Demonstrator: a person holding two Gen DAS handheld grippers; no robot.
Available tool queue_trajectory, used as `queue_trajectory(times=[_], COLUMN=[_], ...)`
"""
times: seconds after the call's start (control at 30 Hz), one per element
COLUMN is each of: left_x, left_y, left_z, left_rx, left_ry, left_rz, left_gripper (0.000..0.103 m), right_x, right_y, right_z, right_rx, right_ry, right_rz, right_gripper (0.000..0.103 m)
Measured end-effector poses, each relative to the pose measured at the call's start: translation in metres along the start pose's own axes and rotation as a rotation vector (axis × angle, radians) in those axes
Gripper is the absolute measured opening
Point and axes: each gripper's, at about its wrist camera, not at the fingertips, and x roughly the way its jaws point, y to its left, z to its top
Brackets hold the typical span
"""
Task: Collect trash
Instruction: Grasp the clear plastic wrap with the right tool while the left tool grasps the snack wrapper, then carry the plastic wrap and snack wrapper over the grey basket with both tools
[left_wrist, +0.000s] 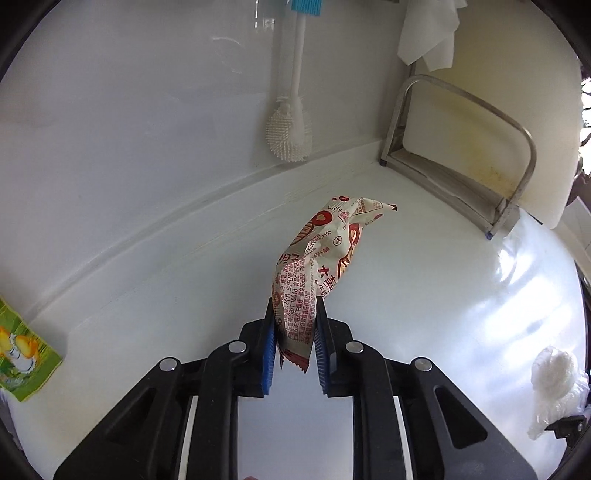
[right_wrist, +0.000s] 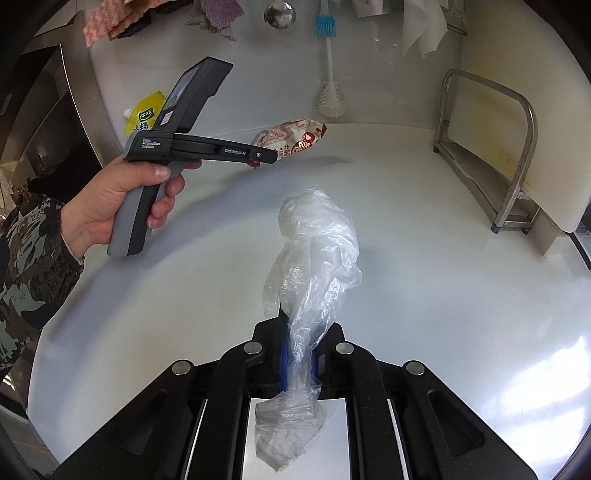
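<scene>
A crumpled red-and-cream snack wrapper (left_wrist: 325, 243) sticks up from my left gripper (left_wrist: 295, 306), whose blue pads are shut on its lower end. The right wrist view shows the same wrapper (right_wrist: 295, 138) held off the white counter (right_wrist: 424, 258) at the tip of the left gripper (right_wrist: 271, 156), with its shadow below. My right gripper (right_wrist: 299, 332) is shut on a clear crumpled plastic bag (right_wrist: 317, 240), which trails forward above the counter and back over the gripper body. In the left wrist view that bag (left_wrist: 554, 373) shows at the lower right edge.
A metal rack (left_wrist: 461, 155) with a white cutting board stands in the back right corner. A white bristle brush (left_wrist: 288, 136) hangs on the wall. A green packet (left_wrist: 22, 350) lies at the left, a yellow pouch (right_wrist: 146, 114) by the steel appliance. A person's hand (right_wrist: 122, 199) holds the left gripper.
</scene>
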Motion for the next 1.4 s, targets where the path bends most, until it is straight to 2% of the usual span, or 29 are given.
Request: queue_trajectory(times=[0.27,0.47,0.57,0.7,1.0,1.4], left_x=[-0.106,-0.187,-0.216,-0.251,-0.289,-0.316], left_y=[-0.041,-0.089,-0.117,-0.147,-0.198,-0.225], left_z=[-0.047,-0.096,-0.121,-0.158,-0.225,-0.266], left_rx=[-0.041,0.014,0.049,0.069,0.068,0.067], left_ry=[-0.057,-0.109,-0.129,-0.141,-0.135,-0.143], left_rz=[0.002,0.007,0.038,0.030,0.011,-0.020], left_gripper=[0.018,0.018,0.018,0.018,0.018,0.018], right_x=[-0.055,-0.100,-0.124,-0.155,-0.191,-0.214], right_y=[0.030,0.057,0.069,0.080,0.083,0.093], right_z=[-0.034,-0.077,-0.102,-0.136,-0.201,-0.237], right_rx=[0.023,0.042,0.060,0.088,0.139,0.165], right_ry=[-0.043,-0.066,-0.080,-0.097,-0.104,-0.117], right_rz=[0.019,0.020,0.015,0.011,-0.036,-0.064], right_gripper=[0.008,0.008,0.008,0.008,0.008,0.008])
